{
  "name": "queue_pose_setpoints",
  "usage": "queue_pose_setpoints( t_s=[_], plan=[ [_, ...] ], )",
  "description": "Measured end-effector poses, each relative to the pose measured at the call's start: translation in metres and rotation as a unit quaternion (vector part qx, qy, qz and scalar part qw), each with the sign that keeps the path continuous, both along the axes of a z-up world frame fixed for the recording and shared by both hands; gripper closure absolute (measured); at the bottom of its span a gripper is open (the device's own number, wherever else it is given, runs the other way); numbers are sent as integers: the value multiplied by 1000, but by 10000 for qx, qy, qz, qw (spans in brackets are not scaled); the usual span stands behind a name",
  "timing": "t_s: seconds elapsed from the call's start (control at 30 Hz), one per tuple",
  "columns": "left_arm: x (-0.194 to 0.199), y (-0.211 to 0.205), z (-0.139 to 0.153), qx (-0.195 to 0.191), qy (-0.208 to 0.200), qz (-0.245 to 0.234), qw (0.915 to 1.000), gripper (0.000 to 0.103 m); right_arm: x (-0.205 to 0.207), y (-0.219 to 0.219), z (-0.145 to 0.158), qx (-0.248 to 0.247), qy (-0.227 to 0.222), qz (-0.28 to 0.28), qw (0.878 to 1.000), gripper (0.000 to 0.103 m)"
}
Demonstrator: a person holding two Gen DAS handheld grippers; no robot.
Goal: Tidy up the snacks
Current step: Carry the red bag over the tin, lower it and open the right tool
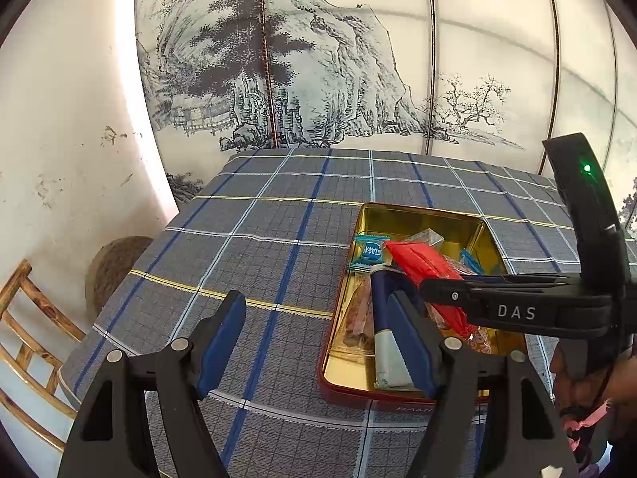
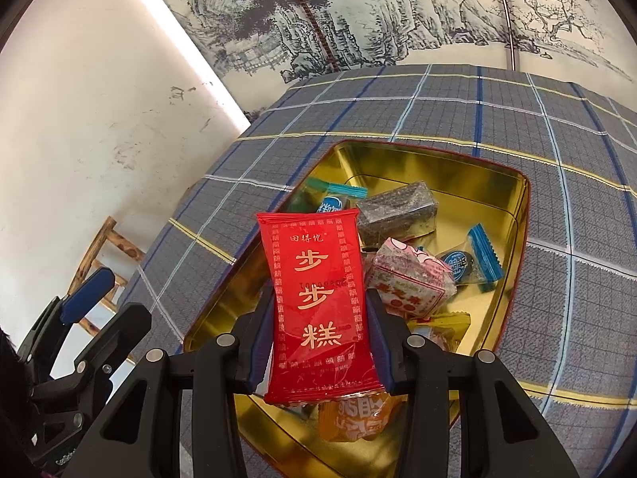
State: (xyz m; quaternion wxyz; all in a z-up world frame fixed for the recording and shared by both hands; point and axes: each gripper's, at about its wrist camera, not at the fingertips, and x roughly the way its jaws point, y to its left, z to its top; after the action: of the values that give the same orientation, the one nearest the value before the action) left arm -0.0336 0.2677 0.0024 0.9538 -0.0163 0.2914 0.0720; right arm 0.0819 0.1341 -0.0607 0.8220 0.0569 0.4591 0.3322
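Right gripper (image 2: 320,342): nearest the right wrist lens; jaws drawn in on a red snack packet (image 2: 318,302), blue pads pressed against both long edges.
Red snack packet: flat, gold Chinese characters on its face, held above the near end of the tin; in the left wrist view it shows as a red pouch (image 1: 428,275) sticking out of the right gripper (image 1: 434,292), which reaches in from the right.
Tin (image 2: 517,215): gold inside, red rim, sits on the checked tablecloth (image 2: 557,127).
Tin contents: dark block in clear wrap (image 2: 398,209), pink-and-white wrapped square (image 2: 410,275), blue-ended sweet (image 2: 471,263), second blue sweet (image 2: 334,199) near the far-left corner, orange packet (image 2: 358,418) under the red one.
Left gripper (image 1: 314,342): jaws spread wide, nothing between them; right finger over the tin's (image 1: 342,374) left part, left finger over bare cloth (image 1: 254,219).
Surroundings: ink landscape screen (image 1: 302,59) behind the table, wooden chair (image 1: 28,318) at left.
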Motion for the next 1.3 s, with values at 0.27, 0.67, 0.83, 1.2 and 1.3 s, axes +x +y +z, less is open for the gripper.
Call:
queue_pose_setpoints(
  t_s=[0.27,0.67,0.83,1.2,1.3],
  plan=[
    [-1,0,-1,48,-15,34,10000,26,3,2,-4,-52,-14,-67,10000,59],
    [-1,-4,-1,155,-77,-14,9998,26,2,3,2,-79,-238,-95,9996,58],
    [-2,-7,0,180,-95,-64,9998,24,-2,0,14,15,-417,-128,9990,58],
    [-11,-10,5,226,-268,-128,9993,14,-48,-16,50,-137,-1705,-374,9845,51],
    [-16,-8,5,102,-347,-157,9992,13,-68,-24,62,-197,-2209,-548,9736,45]
  ],
)
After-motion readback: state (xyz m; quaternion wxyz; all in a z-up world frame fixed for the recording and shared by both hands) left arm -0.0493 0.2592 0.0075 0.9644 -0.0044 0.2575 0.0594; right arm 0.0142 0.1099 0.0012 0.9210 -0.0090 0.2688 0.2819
